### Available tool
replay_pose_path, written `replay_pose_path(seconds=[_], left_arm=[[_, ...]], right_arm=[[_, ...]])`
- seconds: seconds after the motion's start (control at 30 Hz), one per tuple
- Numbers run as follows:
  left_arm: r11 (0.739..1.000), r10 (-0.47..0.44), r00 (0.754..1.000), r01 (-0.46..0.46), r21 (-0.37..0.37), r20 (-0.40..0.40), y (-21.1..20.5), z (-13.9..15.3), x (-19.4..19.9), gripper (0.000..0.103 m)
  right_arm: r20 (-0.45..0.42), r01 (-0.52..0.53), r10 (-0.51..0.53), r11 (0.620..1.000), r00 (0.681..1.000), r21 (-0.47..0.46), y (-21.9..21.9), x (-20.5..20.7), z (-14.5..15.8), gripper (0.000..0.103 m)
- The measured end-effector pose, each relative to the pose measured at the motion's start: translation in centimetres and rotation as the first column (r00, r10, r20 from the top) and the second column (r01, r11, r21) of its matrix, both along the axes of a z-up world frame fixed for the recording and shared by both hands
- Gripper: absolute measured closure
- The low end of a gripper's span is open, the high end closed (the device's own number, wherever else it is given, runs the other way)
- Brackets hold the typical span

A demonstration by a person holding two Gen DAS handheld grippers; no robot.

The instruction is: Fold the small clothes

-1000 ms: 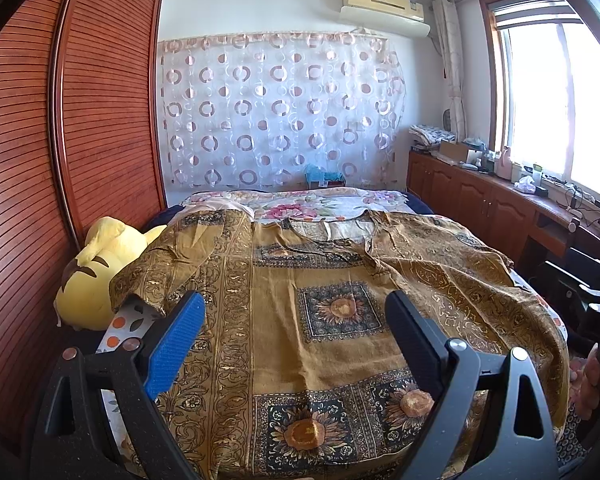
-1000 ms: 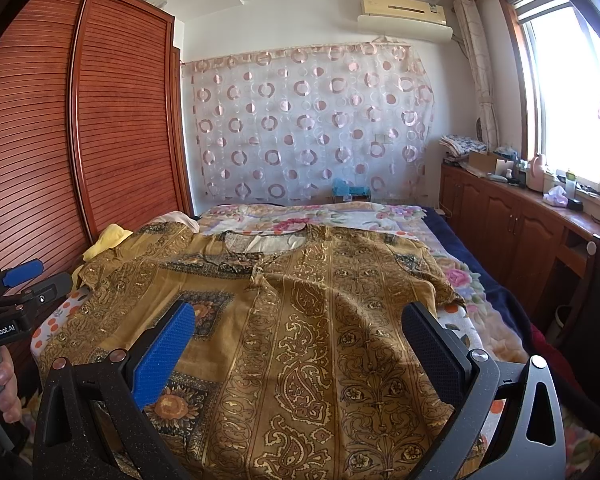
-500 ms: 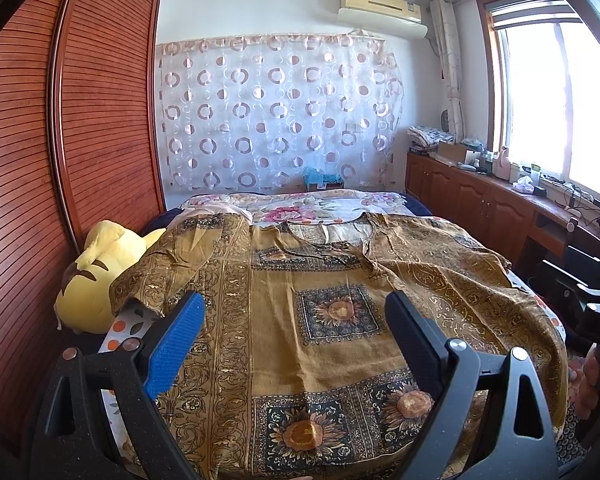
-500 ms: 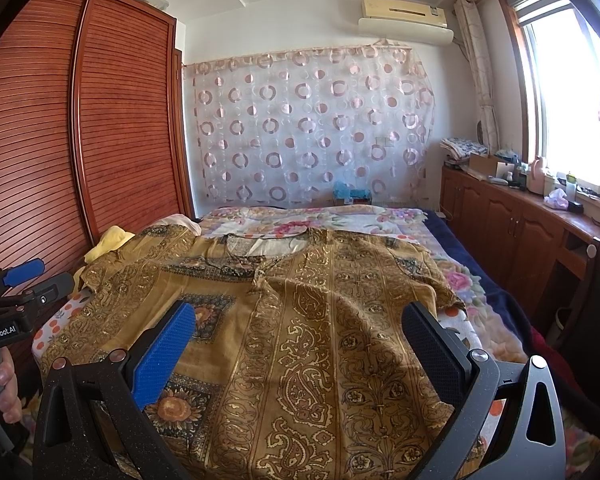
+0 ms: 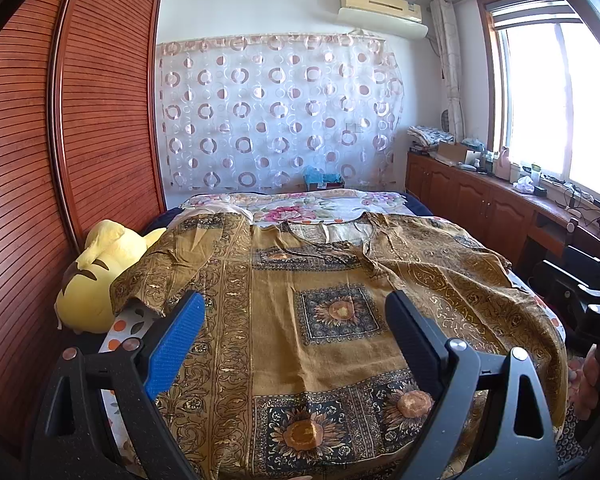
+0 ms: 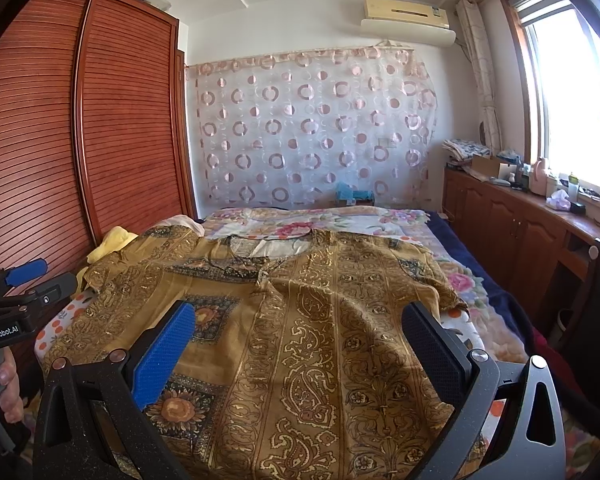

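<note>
Golden-brown patterned cotton tunic (image 5: 332, 320) lies flat: light, limp, best pinched at the near hem corners. Left gripper (image 5: 292, 320) and right gripper (image 6: 300, 330) gape wide, empty.

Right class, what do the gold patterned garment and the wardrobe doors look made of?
Gold patterned garment: thin woven fabric, perhaps cotton or silk; it wrinkles softly and the gold print glints. Wardrobe doors: reddish-brown wood, or a wood-look finish, with horizontal slats and a slight sheen.

You have strong daylight from the window (image 5: 560, 100) to the right of both grippers; its glass is blown out white. The wardrobe (image 6: 80, 140) on the left bends from fisheye distortion, the corners go black, and everything stays sharp.
</note>
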State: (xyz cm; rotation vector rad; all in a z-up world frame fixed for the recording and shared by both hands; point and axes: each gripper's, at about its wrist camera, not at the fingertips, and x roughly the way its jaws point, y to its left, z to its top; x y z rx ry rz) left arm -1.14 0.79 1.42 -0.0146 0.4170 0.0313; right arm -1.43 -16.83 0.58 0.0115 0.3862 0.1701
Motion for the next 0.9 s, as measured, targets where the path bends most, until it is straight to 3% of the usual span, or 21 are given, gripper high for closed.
replay_pose_path(seconds=[0.4,0.63,0.9], left_arm=[[0.999,0.051,0.999,-0.051,0.011,-0.003,2.1,-0.8,1.1,0.011],[0.997,0.081,0.994,-0.081,0.01,-0.079,6.3,-3.1,3.7,0.011],[0.991,0.109,0.975,-0.121,-0.05,-0.194,13.9,-5.2,6.3,0.011]], right_arm=[[-0.012,-0.044,0.045,0.999,0.999,0.018,0.7,1.2,-0.7,0.0],[0.008,-0.11,0.11,0.994,0.994,-0.014,2.6,2.8,-0.9,0.0],[-0.011,-0.218,0.218,0.975,0.976,-0.037,4.1,6.7,-1.9,0.0]])
